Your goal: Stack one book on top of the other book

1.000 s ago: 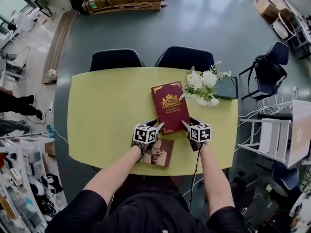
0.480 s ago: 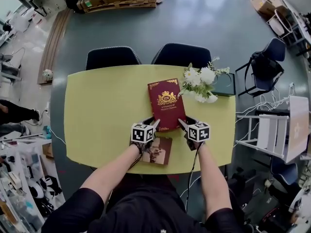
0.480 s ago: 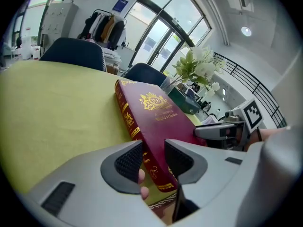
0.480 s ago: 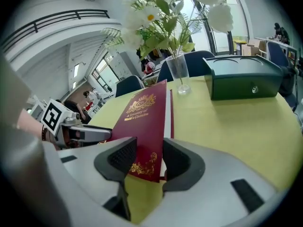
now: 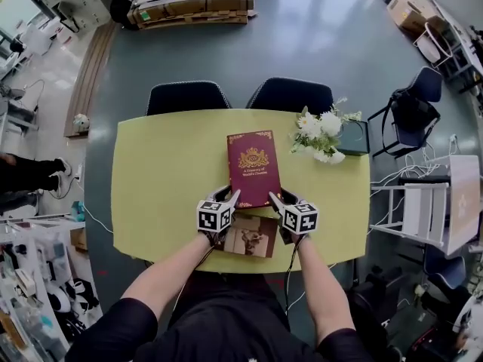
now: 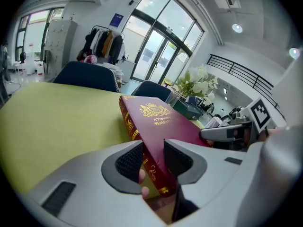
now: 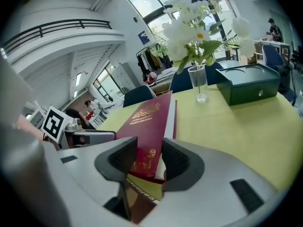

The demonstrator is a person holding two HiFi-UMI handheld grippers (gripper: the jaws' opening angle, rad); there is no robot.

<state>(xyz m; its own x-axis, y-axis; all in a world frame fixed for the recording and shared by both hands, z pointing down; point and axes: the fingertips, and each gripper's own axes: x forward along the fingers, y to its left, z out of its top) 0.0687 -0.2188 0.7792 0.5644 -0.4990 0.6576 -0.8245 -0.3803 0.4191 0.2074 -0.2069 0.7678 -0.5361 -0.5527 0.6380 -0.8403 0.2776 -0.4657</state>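
Head view: high over the red book [image 5: 253,168], facing steeply down, far enough to take in the whole tabletop [image 5: 166,179]. Left gripper view: low, tight against the red book's near left corner, facing along it toward the flowers [image 5: 321,130]. Right gripper view: likewise, near right corner. All share red book and flowers.

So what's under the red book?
Mostly the yellow table. Below its near end the brown book shows. The red book covers whatever lies right beneath its middle.
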